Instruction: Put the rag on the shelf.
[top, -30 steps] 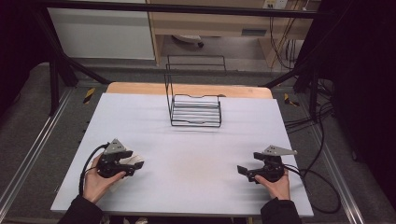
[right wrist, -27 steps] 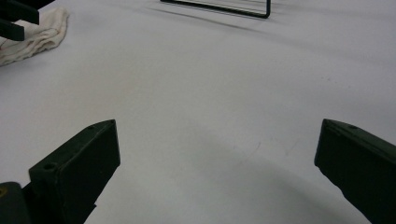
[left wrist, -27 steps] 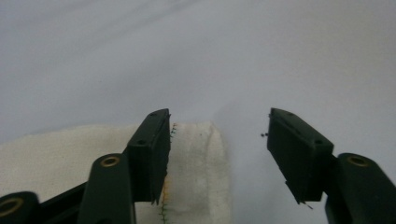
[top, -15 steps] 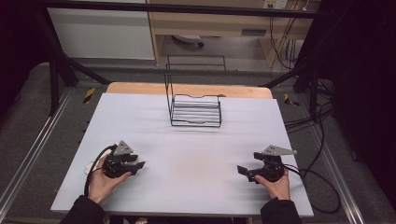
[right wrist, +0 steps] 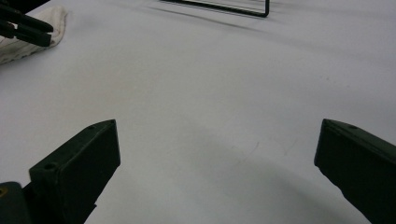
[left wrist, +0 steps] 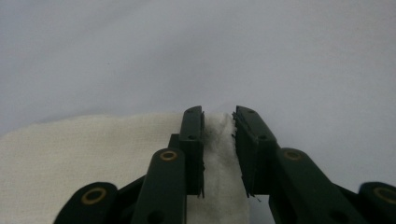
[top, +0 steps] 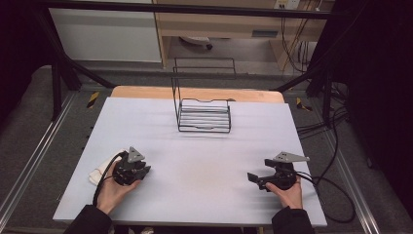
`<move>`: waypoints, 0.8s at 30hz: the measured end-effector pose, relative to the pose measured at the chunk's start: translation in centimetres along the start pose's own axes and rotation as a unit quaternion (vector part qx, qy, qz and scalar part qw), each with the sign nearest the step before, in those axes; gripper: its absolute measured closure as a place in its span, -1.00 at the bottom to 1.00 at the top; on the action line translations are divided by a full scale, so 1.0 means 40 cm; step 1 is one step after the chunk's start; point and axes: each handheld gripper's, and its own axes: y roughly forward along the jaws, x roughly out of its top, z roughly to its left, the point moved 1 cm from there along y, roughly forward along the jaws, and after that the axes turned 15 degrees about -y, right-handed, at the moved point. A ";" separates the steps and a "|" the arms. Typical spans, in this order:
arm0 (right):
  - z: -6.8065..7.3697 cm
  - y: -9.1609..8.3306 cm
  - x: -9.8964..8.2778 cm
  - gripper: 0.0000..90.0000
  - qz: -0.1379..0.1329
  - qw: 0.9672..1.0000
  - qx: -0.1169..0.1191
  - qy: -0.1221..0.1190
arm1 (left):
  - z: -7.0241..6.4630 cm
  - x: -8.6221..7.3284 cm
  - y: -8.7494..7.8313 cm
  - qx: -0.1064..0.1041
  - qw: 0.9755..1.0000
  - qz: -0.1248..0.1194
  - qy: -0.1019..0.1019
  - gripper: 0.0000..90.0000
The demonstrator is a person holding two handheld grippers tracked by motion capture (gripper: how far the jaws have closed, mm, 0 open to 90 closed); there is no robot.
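Lying near the left front corner of the pale grey surface (top: 195, 165), a folded white cloth (top: 99, 170) sits close to the left edge, partly under the left gripper (top: 141, 171). In the left gripper view the cloth (left wrist: 93, 158) spreads to the left and a raised ridge of it stands between the two black fingers (left wrist: 192, 140), which are drawn nearly together and pinching that fold. The person's left hand (top: 113, 189) holds the gripper from the front edge.

The right gripper (top: 254, 178) rests low over the surface near the right front, well apart from the cloth, held by the right hand (top: 288, 193). Its fingers (right wrist: 79, 168) are spread wide with only bare surface between them; the cloth (right wrist: 28, 35) and the other gripper's tips show far off at the upper left of that view.

The broad middle of the surface between the two grippers lies open. Toward the far edge, at the centre, stands a black wire rack (top: 203, 114) with an upright wire back; nothing lies in it. Beyond it a strip of light wood (top: 146, 92) borders the surface, and black cables (top: 326, 180) trail off the right side.
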 end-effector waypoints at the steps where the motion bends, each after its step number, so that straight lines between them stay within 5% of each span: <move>1: 0.000 0.000 0.000 -0.98 0.000 1.000 0.000 0.000 | -0.002 0.001 0.000 0.005 1.000 0.001 0.000 0.63; 6: 0.000 0.000 0.000 -0.98 0.000 1.000 0.001 0.003 | 0.002 0.004 0.000 0.009 1.000 0.001 -0.009 0.79; 15: -0.001 -0.001 0.001 -0.98 -0.002 1.000 0.002 0.001 | 0.039 0.003 -0.006 -0.040 0.997 -0.015 -0.059 0.86; 24: 0.000 0.002 0.001 -0.98 -0.001 1.000 0.004 0.004 | 0.032 0.025 -0.031 -0.057 0.994 -0.049 -0.075 0.87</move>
